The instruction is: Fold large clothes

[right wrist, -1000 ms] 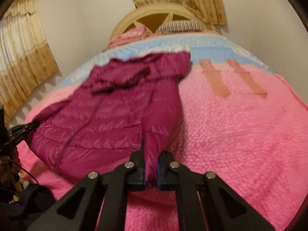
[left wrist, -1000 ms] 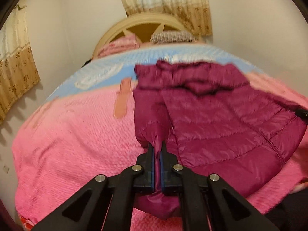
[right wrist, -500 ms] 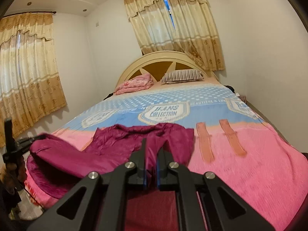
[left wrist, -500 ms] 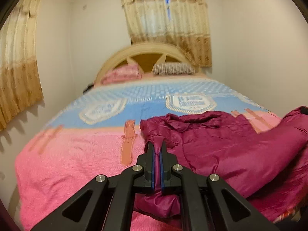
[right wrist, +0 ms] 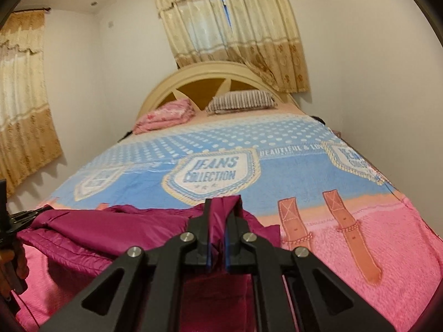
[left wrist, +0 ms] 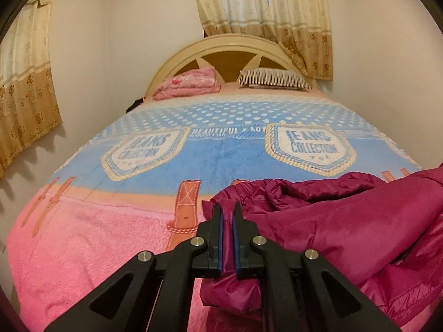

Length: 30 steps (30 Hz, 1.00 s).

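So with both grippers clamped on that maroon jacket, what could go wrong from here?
1. The left gripper and right gripper each pinch only a thin bunch of the slick maroon jacket; it may slip out.
2. The jacket sags in loose, rumpled folds between the grippers, so the fold could land crooked on the pink blanket.

Bed: jacket on near end, right of centre in left view, left in right view. Folded blanket and pillow at far end, blanket left of pillow, headboard behind; curtain behind headboard.
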Available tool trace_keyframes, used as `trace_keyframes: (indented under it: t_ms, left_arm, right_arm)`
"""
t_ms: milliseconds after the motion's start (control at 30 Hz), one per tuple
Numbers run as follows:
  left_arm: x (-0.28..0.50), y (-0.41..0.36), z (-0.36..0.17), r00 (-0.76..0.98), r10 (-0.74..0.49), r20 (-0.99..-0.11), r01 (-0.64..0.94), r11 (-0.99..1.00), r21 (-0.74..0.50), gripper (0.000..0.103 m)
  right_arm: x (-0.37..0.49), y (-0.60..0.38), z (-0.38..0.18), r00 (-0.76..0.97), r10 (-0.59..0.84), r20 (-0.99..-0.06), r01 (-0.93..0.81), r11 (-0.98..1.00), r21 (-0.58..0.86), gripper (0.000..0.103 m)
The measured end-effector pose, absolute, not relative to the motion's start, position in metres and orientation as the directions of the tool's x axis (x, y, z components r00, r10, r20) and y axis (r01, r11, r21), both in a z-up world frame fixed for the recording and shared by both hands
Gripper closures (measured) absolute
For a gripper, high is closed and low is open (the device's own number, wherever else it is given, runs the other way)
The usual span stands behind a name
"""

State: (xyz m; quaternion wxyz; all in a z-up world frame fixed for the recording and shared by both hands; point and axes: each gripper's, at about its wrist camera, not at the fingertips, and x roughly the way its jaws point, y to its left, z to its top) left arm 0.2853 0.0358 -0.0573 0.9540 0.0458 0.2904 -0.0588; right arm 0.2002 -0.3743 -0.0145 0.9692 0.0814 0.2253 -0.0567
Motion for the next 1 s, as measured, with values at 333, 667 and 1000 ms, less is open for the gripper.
trace_keyframes:
  t_ms: [333, 667, 1000]
  left_arm:
    - [0.350, 0.038, -0.083, 0.838, 0.077, -0.540, -0.068, 0.997, 0.036, 0.014]
    - [0.401, 0.055, -0.116, 0.761, 0.254, -0.596, -0.267, 0.961, 0.069, 0.014]
    - [0.371, 0.088, -0.074, 0.787, 0.396, -0.473, -0.433, 0.901, 0.033, 0.014]
  right_arm:
    - [0.266, -0.401, -0.068, 0.823, -0.142, -0.550, 0.256, 0.957, 0.136, 0.096]
    - [0.310, -0.405, -0.096, 0.769, -0.185, -0.611, 0.308, 0.946, 0.102, 0.081]
    - [0.308, -0.420, -0.082, 0.777, -0.289, -0.560, 0.412, 0.905, 0.105, 0.021]
